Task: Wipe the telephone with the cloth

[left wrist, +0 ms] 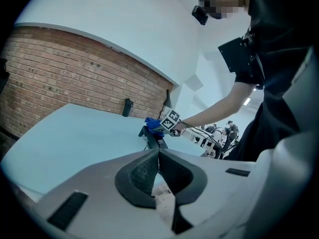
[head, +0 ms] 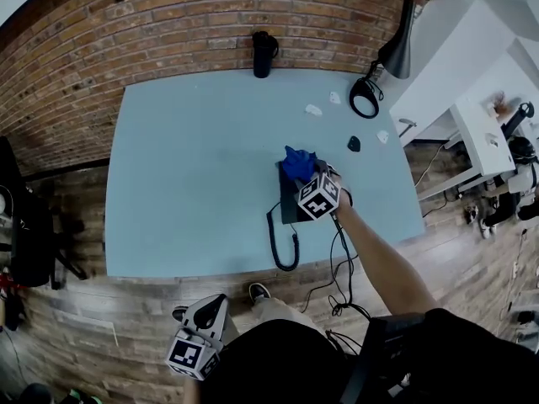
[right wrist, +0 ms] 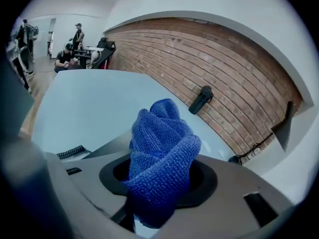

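While the left gripper point(head: 206, 308) hangs off the near edge of the pale blue table point(head: 194, 183), its jaws are pressed together with nothing between them. At the far edge stands a dark bottle point(head: 264, 53); what it holds cannot be seen, and no print on it is legible. Right of centre, the right gripper point(head: 305, 175) clamps a bunched blue cloth point(head: 297, 162) over the far end of the dark telephone point(head: 288, 204), whose coiled cord point(head: 282, 242) loops toward the near edge. A black lamp point(head: 396, 49) stands at the far right corner.
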{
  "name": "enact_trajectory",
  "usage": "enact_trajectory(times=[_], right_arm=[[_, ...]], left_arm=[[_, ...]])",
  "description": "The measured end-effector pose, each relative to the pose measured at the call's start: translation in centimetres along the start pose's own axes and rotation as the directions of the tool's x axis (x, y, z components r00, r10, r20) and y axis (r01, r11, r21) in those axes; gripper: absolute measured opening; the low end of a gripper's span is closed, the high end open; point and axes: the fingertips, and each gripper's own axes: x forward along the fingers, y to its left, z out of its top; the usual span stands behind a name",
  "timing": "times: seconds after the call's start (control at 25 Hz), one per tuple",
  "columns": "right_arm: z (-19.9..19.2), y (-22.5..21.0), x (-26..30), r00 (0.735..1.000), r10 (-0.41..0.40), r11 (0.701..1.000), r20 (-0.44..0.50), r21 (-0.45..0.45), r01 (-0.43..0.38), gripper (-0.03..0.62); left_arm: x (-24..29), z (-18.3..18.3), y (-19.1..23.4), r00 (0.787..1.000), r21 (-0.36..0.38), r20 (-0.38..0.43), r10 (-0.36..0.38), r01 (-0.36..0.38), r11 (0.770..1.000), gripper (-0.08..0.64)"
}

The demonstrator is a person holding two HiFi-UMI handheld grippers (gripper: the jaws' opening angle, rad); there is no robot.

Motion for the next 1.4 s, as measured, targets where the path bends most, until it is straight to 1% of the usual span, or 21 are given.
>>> enact_trajectory(times=[0.08, 0.16, 0.36, 0.6, 0.76, 1.08, 1.4], right_arm=[[-0.3, 0.5, 0.0, 0.999, 0.031, 0.999, -0.013, -0.024, -0.031, 0.209], [-0.6, 0.9, -0.1, 0.999, 0.048, 0.999, -0.022, -0.021, -0.049, 0.209], [-1.0, 1.3, -0.3, 0.998, 0.056, 0.998, -0.033, -0.008, -0.056, 0.209], [-1.6, 2.0, -0.6, 0.999, 0.034, 0.999, -0.031, 0.016, -0.033, 0.207], [-1.9, 2.4, -0.8, 0.999, 0.023, 0.999, -0.029, 0.036, -0.022, 0.207], [-2.0, 2.9, -1.1, 1.000, -0.003, 0.999, -0.021, 0.047, 0.004, 0.206], [-2.6, 4.5, -1.5, 1.000, 0.010, 0.999, -0.013, 0.048, -0.009, 0.206]], left_arm=[[0.3, -0.2, 0.0, 1.000, -0.006, -0.017, 0.001, -0.001, 1.000, 0.000], [0.7, -0.2, -0.2, 1.000, -0.001, -0.020, -0.008, 0.008, 1.000, 0.000], [1.3, 0.0, -0.6, 1.000, 0.005, -0.016, -0.024, 0.024, 1.000, 0.000], [1.6, -0.3, -1.0, 0.999, 0.015, -0.009, -0.037, 0.037, 0.999, 0.000], [1.6, -0.5, -0.8, 0.999, 0.005, -0.020, -0.026, 0.026, 1.000, 0.000], [1.8, -0.3, -0.9, 0.999, 0.009, -0.012, -0.043, 0.043, 0.999, 0.000], [2.4, -0.4, -1.2, 0.998, 0.024, -0.025, -0.052, 0.052, 0.998, 0.000]])
